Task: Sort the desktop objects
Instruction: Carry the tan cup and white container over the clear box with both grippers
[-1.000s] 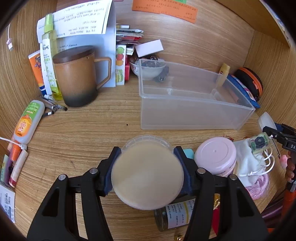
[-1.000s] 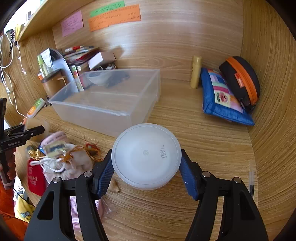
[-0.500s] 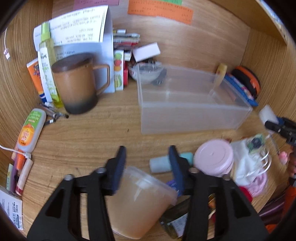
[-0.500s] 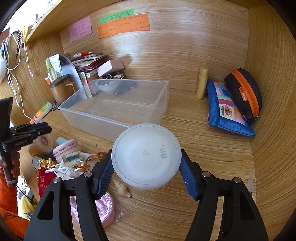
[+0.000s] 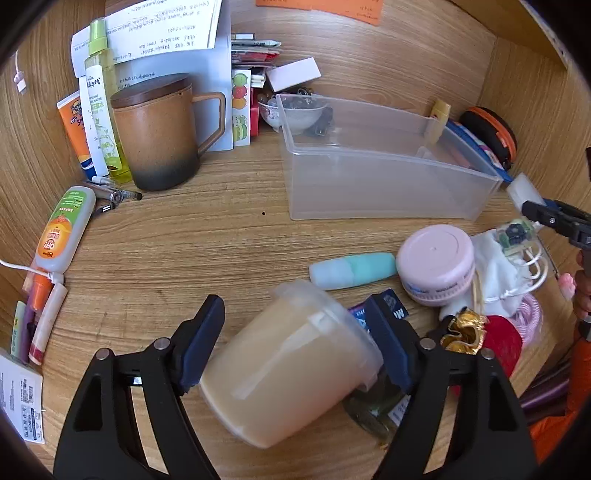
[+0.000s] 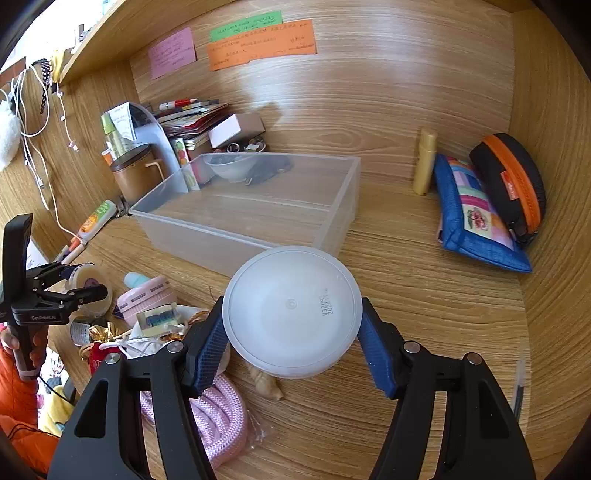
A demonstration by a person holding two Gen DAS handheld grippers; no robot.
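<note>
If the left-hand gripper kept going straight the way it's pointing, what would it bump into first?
Most likely the tan plastic cup, lying tilted between the left gripper's just-opened jaws. Past it lies the teal tube, though depth is hard to judge.

A wooden bench carries a clear plastic bin at the far middle, a brown lidded mug far left, a teal tube beside a pink jar, and a blue pouch far right.

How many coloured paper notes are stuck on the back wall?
3: a pink paper note leftmost, a green paper note right of it, an orange paper note just under the green. Others may be hidden.
</note>
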